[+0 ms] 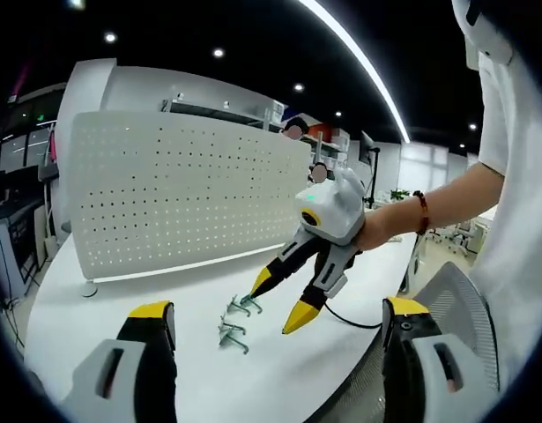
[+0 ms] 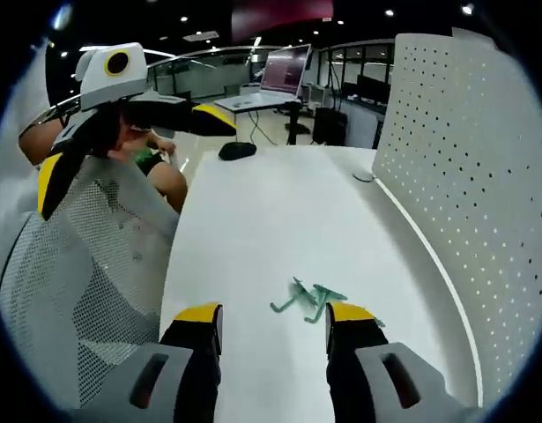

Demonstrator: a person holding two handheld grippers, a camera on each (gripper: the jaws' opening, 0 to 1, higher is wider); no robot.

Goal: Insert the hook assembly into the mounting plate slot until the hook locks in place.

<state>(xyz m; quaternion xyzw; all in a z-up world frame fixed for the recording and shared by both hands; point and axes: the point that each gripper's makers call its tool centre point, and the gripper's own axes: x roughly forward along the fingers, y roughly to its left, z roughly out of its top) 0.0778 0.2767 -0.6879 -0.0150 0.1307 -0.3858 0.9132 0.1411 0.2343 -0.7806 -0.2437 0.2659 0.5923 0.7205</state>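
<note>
Left claw (image 1: 275, 330): jaws parted wide, nothing between them; black fingers with yellow tips on grey moulded bodies, raised above the counter (image 1: 121, 308). In the right gripper view it hangs at upper left (image 2: 129, 150), white housing, jaws spread, over a mesh-backed chair (image 2: 77, 264).

Counter: smooth white top with a rounded edge.

Hook assemblies (image 1: 235, 322): small pale-green wire pieces, thin and bent, lying loose on the counter in two clusters near one another. In the right gripper view they lie (image 2: 308, 300) just ahead of the right jaw tip.

Mounting plate (image 1: 178, 194): white perforated panel, regular grid of small round holes, standing upright on the counter on a low foot, well behind the hooks; it runs along the right in the right gripper view (image 2: 464, 176).

Right claw (image 2: 272, 322): jaws apart, empty, low over the counter. Seen from the left gripper view (image 1: 281, 304), it points down toward the hooks, held by a hand (image 1: 376, 229) with a beaded bracelet (image 1: 421, 211) at the wrist, forearm extended.
</note>
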